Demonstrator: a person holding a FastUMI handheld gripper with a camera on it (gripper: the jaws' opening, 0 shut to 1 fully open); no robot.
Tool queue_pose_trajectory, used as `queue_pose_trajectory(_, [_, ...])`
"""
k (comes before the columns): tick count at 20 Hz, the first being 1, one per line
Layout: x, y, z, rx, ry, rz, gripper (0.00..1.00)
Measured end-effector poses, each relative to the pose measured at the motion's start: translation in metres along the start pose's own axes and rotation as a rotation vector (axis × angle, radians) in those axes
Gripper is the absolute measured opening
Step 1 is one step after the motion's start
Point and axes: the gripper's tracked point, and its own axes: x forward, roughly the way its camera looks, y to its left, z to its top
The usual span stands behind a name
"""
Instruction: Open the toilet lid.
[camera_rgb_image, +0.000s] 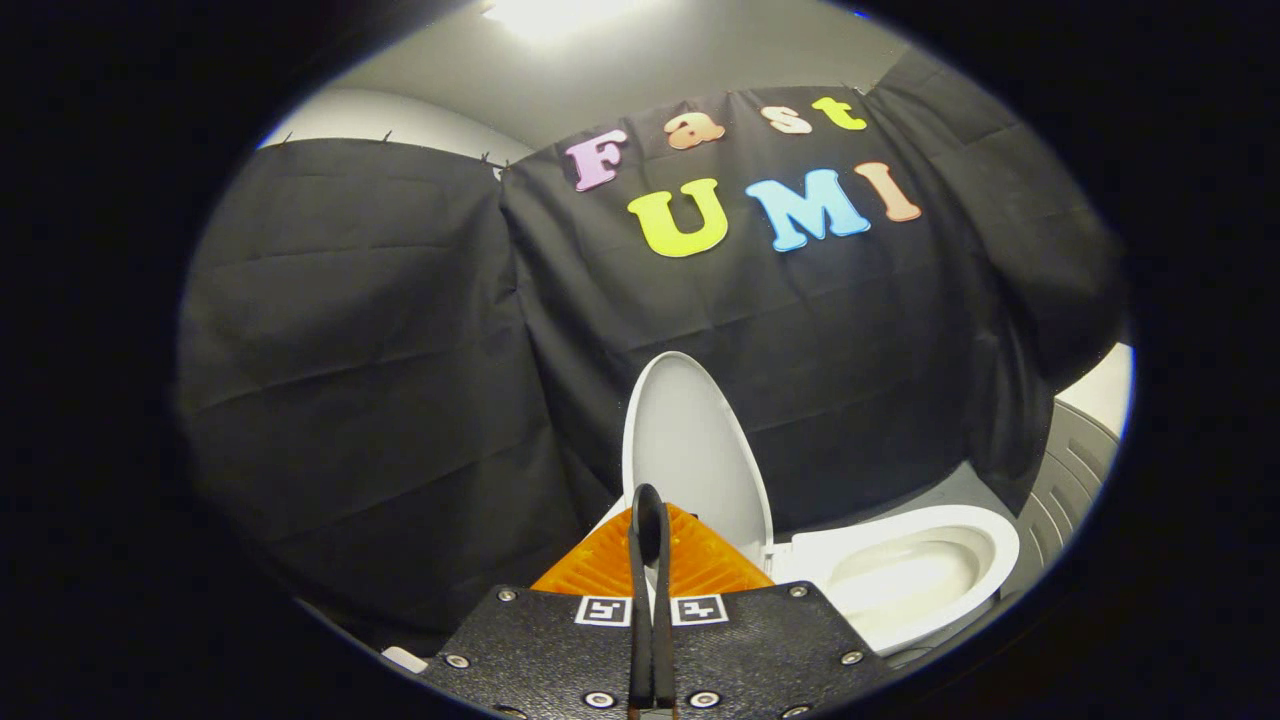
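The white toilet lid (690, 450) stands raised and upright against the black cloth wall, just beyond my fingertips. To its right lies the white seat ring (985, 545), with the open bowl (905, 580) inside it. My gripper (650, 545) is low in front of the lid's hinge end. Its two orange fingers (705, 565) are pressed together into one wedge, with a thin black loop (649, 530) standing up along their seam. I see nothing of the toilet held between them. The wedge hides the lid's lower edge.
Black cloth (380, 380) hangs close behind and to the left of the toilet. A grey ribbed surface (1075, 480) lies to the right of the bowl. A small white object (405, 658) sits low on the left, beside the gripper's black body.
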Motion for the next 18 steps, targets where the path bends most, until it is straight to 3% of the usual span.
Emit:
queue_pose_trajectory(11, [0.027, 0.049, -0.028, -0.059, 0.024, 0.07, 0.0])
queue_pose_trajectory(16, [0.021, 0.048, -0.023, -0.099, -0.013, 0.053, 0.01])
queue_pose_trajectory(17, [0.023, 0.05, -0.021, -0.123, -0.024, 0.078, 0.02])
queue_pose_trajectory(18, [0.024, 0.052, -0.026, -0.126, -0.004, 0.101, 0.14])
